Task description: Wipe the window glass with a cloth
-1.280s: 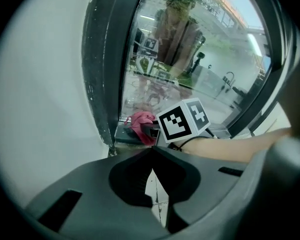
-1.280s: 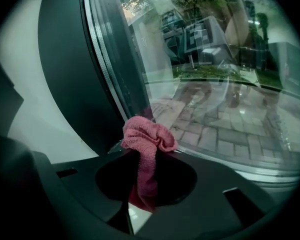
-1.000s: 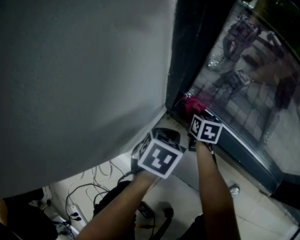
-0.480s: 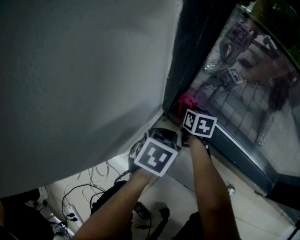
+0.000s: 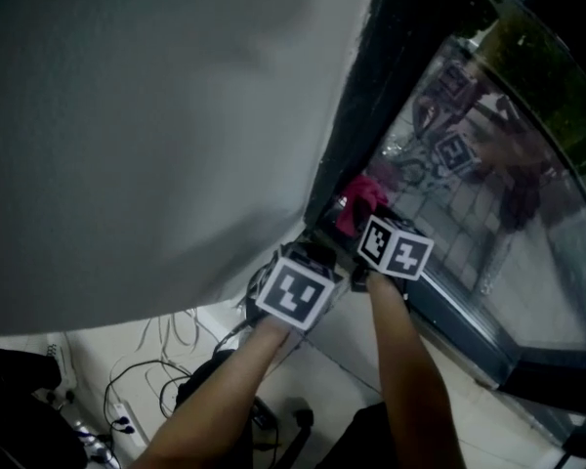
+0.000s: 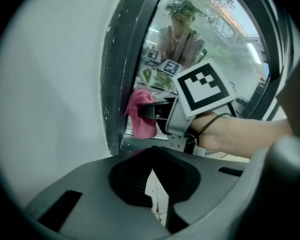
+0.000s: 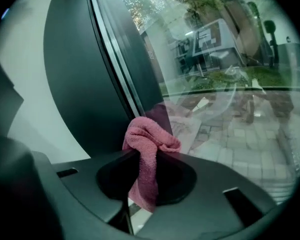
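Wiping step appears in hand. Right tongs [image 7: 145,160] are clamped on the pink cloth [image 7: 149,134], which sits just beside the dark window frame [image 7: 90,74], low on the window glass [image 7: 230,84]. Left tongs [image 6: 151,174] are closed, empty, near that frame. Next move likely calls for sweeping the cloth away from the frame under steady pressure.

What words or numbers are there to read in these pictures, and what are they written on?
None: no word, brand or number can be read in any view.
Left marker cube: only a black-and-white square pattern, no letters.
Right marker cube: the same kind of pattern, no letters.
Pale panel on the building beyond the window glass: too blurred to read.
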A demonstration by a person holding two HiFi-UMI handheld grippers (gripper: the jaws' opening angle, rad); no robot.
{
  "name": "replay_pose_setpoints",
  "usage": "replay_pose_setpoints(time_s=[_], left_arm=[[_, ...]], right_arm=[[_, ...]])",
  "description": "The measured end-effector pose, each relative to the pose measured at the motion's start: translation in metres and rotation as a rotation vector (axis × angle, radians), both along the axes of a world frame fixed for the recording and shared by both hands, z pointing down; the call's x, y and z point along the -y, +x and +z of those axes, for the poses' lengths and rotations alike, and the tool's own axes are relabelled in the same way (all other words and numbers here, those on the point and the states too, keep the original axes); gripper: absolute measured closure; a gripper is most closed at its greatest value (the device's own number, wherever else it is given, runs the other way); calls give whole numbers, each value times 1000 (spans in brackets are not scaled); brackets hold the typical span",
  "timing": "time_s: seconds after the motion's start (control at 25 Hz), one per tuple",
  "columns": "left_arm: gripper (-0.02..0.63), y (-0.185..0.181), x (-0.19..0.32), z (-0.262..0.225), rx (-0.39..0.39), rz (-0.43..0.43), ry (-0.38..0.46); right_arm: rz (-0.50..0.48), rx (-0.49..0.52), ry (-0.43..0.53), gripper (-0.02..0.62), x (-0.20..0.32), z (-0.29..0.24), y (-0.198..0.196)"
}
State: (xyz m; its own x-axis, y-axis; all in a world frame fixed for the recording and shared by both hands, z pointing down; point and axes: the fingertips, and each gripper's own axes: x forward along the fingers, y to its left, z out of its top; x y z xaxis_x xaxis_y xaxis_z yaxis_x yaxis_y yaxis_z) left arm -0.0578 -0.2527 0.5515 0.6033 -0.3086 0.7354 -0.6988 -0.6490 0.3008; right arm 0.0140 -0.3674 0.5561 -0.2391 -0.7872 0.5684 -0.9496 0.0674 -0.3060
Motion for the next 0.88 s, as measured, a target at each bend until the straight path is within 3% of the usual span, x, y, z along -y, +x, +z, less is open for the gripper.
replay_pose_setpoints(time_s=[0.4, 0.88], left_arm=[[604, 11, -11, -48, -35, 42, 114], [604, 20, 3, -151, -85, 75, 285]], right_arm=[[-7, -9, 202, 526, -4, -124, 2], [14, -94, 429, 525, -6, -281, 5]])
